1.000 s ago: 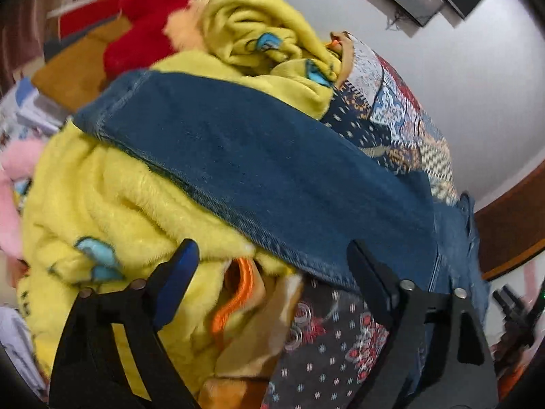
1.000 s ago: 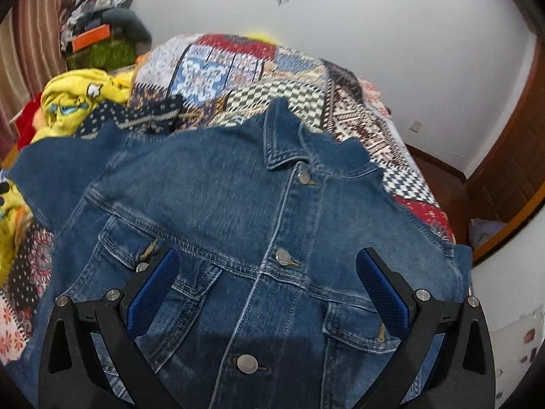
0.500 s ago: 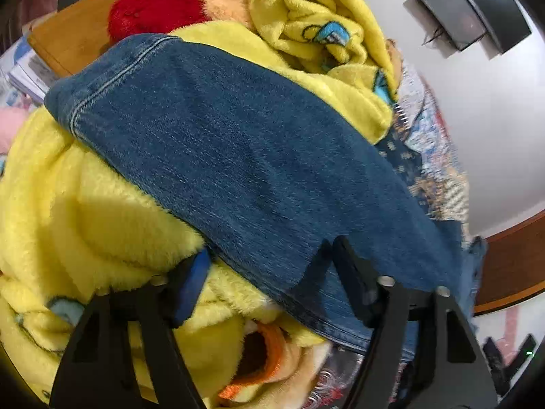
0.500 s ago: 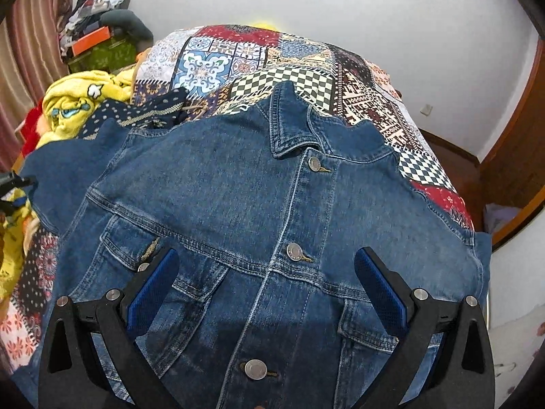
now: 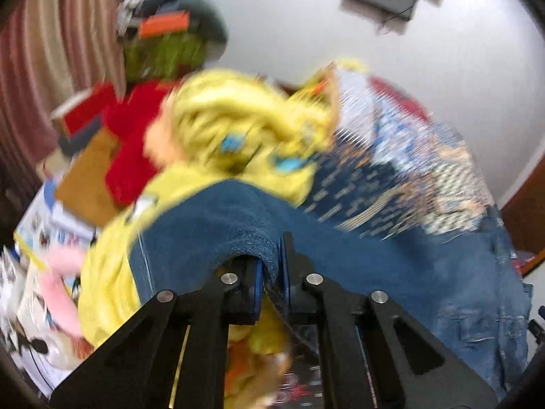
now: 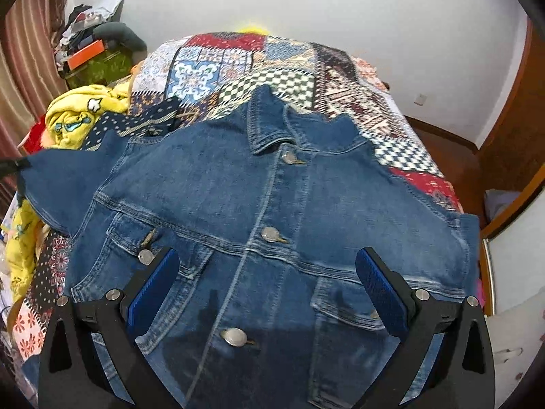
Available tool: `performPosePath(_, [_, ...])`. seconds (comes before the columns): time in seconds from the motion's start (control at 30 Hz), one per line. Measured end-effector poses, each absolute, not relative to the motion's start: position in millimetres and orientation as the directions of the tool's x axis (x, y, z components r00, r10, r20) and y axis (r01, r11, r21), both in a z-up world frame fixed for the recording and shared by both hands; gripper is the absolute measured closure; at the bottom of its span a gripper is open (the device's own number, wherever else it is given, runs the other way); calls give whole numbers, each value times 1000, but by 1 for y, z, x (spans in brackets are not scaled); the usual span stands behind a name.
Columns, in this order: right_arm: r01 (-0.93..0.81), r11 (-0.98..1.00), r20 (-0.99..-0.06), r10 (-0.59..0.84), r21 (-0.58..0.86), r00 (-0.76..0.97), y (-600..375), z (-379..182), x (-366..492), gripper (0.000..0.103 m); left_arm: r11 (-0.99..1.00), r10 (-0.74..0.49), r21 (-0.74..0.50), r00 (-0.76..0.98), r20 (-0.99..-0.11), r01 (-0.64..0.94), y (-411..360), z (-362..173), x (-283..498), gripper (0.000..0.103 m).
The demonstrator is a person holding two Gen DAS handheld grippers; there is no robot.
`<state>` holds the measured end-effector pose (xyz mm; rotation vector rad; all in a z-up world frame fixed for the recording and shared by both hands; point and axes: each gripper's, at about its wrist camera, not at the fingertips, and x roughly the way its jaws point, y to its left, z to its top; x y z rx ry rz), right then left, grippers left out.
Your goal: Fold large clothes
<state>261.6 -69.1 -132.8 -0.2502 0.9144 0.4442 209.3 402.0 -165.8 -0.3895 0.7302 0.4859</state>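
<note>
A blue denim jacket (image 6: 259, 187) lies front up and buttoned on the patchwork bedspread (image 6: 272, 64). Its left sleeve (image 5: 211, 225) drapes over a yellow fleece blanket (image 5: 245, 126). My left gripper (image 5: 270, 259) is shut on a fold of that sleeve's edge and holds it raised; this view is motion-blurred. My right gripper (image 6: 269, 272) hovers open above the jacket's lower front, between the two chest pockets, with nothing between its blue pads (image 6: 153, 289). At the far left of the right wrist view, a black tip (image 6: 13, 167) meets the sleeve end.
A red plush (image 5: 133, 136), pink cloth (image 5: 61, 289) and papers crowd the left side of the bed. A cluttered pile (image 6: 98, 54) sits in the back left corner by striped curtains (image 6: 24, 68). Wooden door trim (image 6: 511, 119) stands on the right.
My left gripper has gone from open around the sleeve's lower edge to shut on it and has lifted it. My right gripper has drifted slightly over the jacket front and stays open.
</note>
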Motion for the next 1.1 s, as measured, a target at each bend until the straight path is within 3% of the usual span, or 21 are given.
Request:
performPosePath(0.27, [-442, 897, -782, 271, -6, 561, -103, -115, 259, 0, 923, 174, -194, 811, -559, -332, 304, -76, 256, 96])
performPosePath(0.43, [-416, 909, -771, 292, 39, 566, -129, -107, 259, 0, 967, 64, -180, 853, -519, -182, 216, -57, 299, 96])
performPosePath(0.67, [-393, 918, -765, 291, 53, 575, -165, -101, 255, 0, 983, -111, -185, 782, -613, -5, 102, -99, 350, 97])
performPosePath(0.83, [-382, 923, -771, 274, 43, 575, -188, -105, 252, 0, 979, -203, -178, 643, -739, 103, 33, -159, 368, 97])
performPosePath(1.1, [-354, 934, -801, 244, 44, 547, -212, -118, 249, 0, 973, -171, -71, 479, -861, 220, -21, -221, 359, 95])
